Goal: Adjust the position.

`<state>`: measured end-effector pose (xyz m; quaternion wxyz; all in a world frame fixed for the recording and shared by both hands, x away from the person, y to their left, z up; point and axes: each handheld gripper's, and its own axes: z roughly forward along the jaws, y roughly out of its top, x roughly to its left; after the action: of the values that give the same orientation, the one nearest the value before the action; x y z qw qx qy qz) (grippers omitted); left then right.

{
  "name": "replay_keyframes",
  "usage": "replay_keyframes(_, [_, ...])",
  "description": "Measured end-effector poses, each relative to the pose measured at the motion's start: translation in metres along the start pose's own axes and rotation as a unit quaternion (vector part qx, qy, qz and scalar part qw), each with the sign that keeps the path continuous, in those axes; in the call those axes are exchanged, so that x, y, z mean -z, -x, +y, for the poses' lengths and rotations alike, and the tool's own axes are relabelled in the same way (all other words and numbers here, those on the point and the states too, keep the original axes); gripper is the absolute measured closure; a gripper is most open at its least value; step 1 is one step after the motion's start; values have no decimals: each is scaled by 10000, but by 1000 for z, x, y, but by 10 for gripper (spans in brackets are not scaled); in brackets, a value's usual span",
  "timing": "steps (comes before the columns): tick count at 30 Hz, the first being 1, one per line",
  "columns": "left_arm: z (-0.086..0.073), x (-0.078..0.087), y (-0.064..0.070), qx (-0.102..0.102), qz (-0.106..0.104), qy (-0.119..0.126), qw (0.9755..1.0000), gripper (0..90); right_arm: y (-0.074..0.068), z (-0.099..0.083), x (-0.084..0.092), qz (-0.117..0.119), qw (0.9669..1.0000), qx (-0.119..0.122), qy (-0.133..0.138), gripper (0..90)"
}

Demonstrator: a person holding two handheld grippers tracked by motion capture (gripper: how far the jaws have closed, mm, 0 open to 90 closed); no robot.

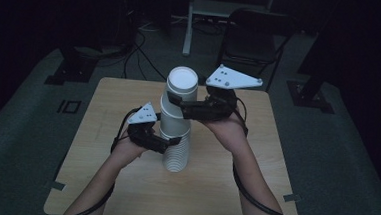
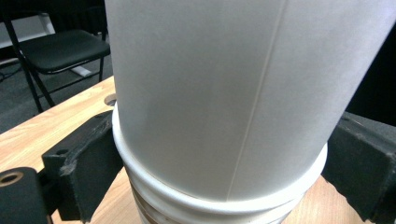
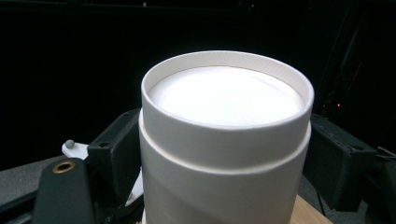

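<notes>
Paper cups (image 1: 178,118), stacked upside down on the worktop (image 1: 123,183), are steadied by the clenched left gripper (image 1: 168,144) while the right gripper (image 1: 178,102) grasps the top cup (image 3: 226,140) for separation.

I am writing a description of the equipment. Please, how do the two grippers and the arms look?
Both the left gripper and the right gripper are black, with blocky jaws. Each carries a light grey three-cornered plate with small holes on top. A black cable trails from each along the forearm. The forearms are bare; no sleeves show.

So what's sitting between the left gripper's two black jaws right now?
In the left gripper view, the tall stack of upside-down white paper cups sits between the left gripper's jaws, which press near a rolled rim.
</notes>
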<state>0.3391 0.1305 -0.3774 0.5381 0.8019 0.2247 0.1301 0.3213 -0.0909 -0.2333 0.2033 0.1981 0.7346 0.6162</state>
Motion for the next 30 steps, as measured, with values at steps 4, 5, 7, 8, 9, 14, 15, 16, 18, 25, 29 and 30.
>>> replay_keyframes(4, [0,0,0,-1,0,-8,10000,60,5,2,9,-114,9999,-9,14,206])
replay_keyframes(5, [0,0,0,-2,1,-5,10000,60,6,2,12,-169,9998,-20,41,206])
replay_keyframes(7, [0,0,0,-1,-3,-7,10000,60,8,1,17,-178,9998,-49,48,206])
replay_keyframes(8, [0,0,0,0,-3,-4,10000,60,9,1,19,-210,9998,-49,44,206])
replay_keyframes(9, [0,0,0,0,-3,-7,10000,60,10,0,21,-231,9997,-37,38,206])
replay_keyframes(14, [0,0,0,2,-5,-14,10000,60,14,-3,34,-357,9994,19,3,206])
replay_keyframes(15, [0,0,0,1,-1,-15,10000,60,15,-3,37,-412,9991,25,11,206])
replay_keyframes(16, [0,0,0,7,-3,-12,10000,60,16,-4,40,-424,9991,12,13,206])
replay_keyframes(18, [0,0,0,7,-4,-17,10000,60,18,-6,46,-484,9988,11,22,206])
replay_keyframes(25, [-1,0,0,14,-5,15,10000,59,24,-20,61,-618,9981,-34,-65,206])
replay_keyframes(29, [-3,0,1,34,21,81,10000,56,26,-33,67,-687,9975,-47,-150,206])
replay_keyframes(30, [-3,0,1,38,20,88,10000,56,27,-38,69,-686,9975,-50,-190,206])
